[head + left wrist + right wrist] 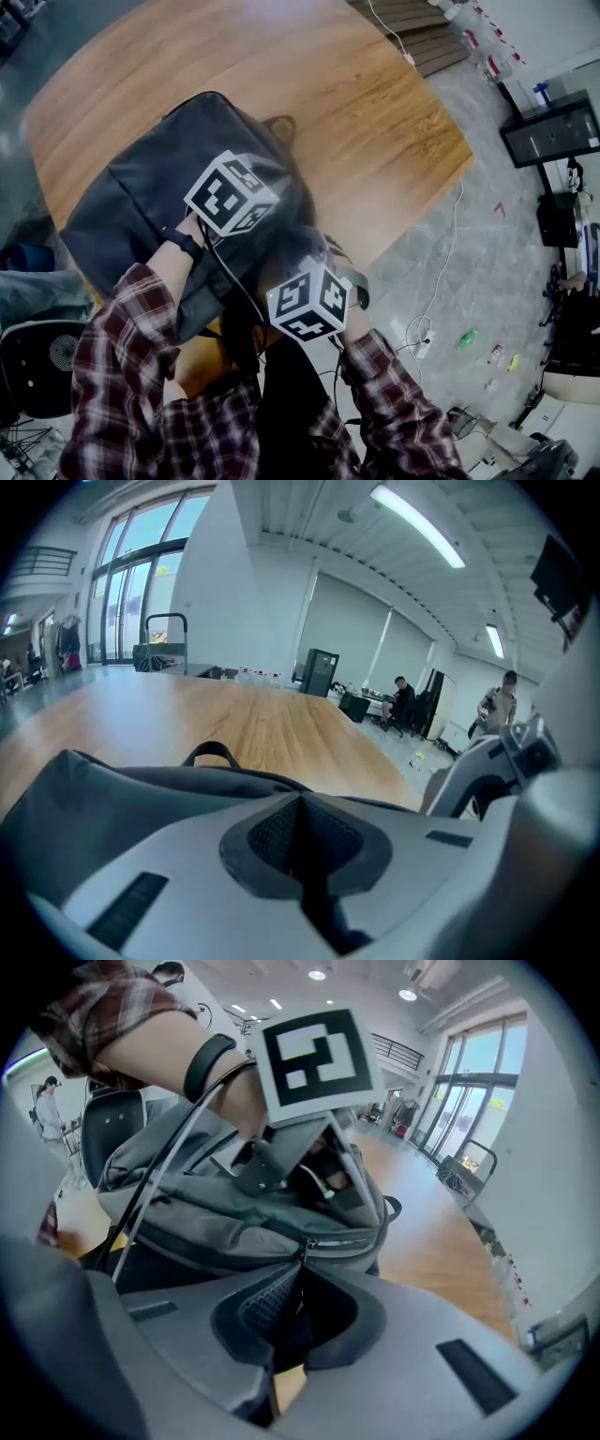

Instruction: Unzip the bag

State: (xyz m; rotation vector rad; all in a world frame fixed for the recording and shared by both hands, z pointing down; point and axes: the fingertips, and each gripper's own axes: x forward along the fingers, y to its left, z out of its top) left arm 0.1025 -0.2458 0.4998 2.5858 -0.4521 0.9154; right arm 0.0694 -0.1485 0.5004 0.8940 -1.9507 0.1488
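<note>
A dark grey backpack (141,187) lies on the wooden table (356,94), with its carry handle (211,752) at the far end. My left gripper (267,202) is shut on a fold of fabric at the bag's top; in the left gripper view the jaws (300,808) meet with the bag (112,789) right behind them. In the right gripper view the left gripper (267,1166) sits on the bag's upper side (216,1213). My right gripper (298,1283) is shut on the zipper pull (302,1249) at the bag's near corner. In the head view, the right gripper (305,258) is at the table's near edge.
The table's right edge (441,187) drops to a grey floor with a white cable (441,281) and small litter. A black chair (37,366) stands at the lower left. A dark screen (553,131) stands at the far right. People sit far off (403,700).
</note>
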